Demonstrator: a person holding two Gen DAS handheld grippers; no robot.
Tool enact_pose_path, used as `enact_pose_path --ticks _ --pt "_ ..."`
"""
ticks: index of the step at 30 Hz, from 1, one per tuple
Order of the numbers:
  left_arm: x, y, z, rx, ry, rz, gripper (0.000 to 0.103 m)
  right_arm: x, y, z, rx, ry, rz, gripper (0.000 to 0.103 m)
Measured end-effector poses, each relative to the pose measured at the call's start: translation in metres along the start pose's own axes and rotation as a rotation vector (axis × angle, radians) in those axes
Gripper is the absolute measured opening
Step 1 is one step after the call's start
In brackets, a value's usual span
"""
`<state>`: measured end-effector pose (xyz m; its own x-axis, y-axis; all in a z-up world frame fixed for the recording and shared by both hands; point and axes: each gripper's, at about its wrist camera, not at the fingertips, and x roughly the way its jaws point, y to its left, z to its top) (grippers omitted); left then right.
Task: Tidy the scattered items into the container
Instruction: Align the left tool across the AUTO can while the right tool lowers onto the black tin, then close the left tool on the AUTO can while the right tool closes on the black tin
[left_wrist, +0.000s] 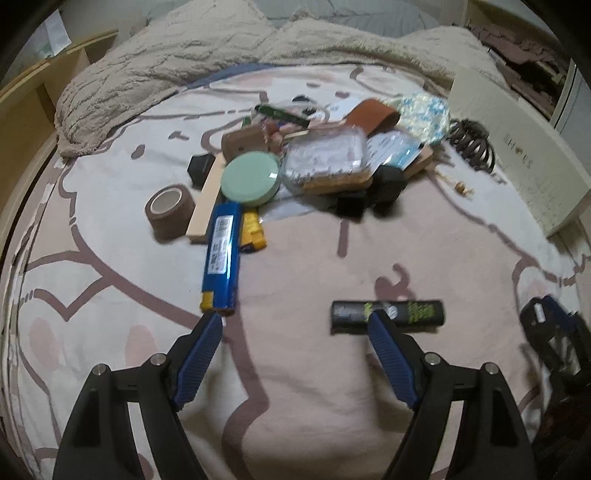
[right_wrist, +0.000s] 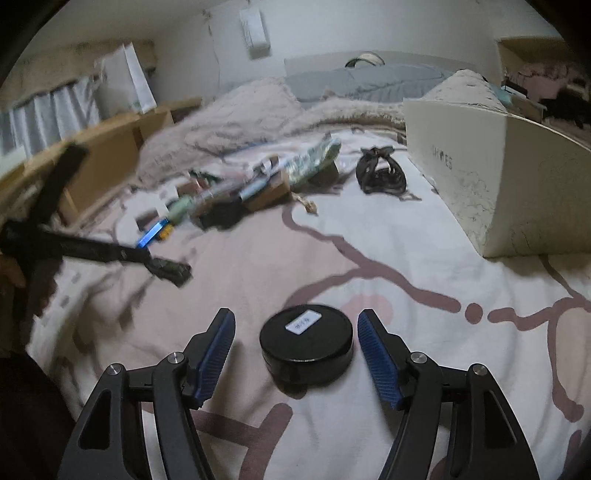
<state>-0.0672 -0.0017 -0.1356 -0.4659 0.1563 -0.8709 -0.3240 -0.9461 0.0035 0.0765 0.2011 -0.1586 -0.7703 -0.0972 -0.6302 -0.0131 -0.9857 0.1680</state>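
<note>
While the right gripper (right_wrist: 295, 325) straddles a black round tin (right_wrist: 306, 341) on the bedspread (right_wrist: 424, 369), jaws wide, the left gripper (left_wrist: 295, 325) hangs equally wide beside a black tube (left_wrist: 388, 316) — closing squarely across the tin's sides, then carrying it to the cream box (right_wrist: 480, 184), looks wisest.

A: Where does the left wrist view look from?
B: From above the bedspread (left_wrist: 303, 258), tilted down, facing the item pile (left_wrist: 295, 162) at upper centre.

A: And the right wrist view?
B: Lower and flatter, close to the bedspread (right_wrist: 424, 332). Both share the pile (right_wrist: 240, 188) and the white box (left_wrist: 517, 155) (right_wrist: 480, 184).
</note>
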Motion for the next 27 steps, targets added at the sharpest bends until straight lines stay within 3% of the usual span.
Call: enact_pose_path --ticks 3,6,18,23,27 --pt "0.002 -0.007 0.001 -0.021 0.003 -0.066 0.089 0.009 0.005 -0.001 -0.03 0.034 -0.044 0.07" --pt "0.007 -0.019 0.0 -0.006 0.017 -0.097 0.089 0.012 0.01 -0.001 -0.065 0.048 -0.067 0.074" --pt "0.021 -0.043 0.0 0.047 0.016 -0.107 0.089 0.014 0.014 -0.003 -0.084 0.056 -0.071 0.08" --pt "0.027 -0.054 -0.002 0.11 0.009 -0.059 0.089 0.013 0.014 -0.002 -0.084 0.064 -0.042 0.089" --pt "0.028 -0.052 -0.003 0.095 0.005 -0.055 0.093 0.012 0.014 -0.002 -0.082 0.076 0.002 0.101"
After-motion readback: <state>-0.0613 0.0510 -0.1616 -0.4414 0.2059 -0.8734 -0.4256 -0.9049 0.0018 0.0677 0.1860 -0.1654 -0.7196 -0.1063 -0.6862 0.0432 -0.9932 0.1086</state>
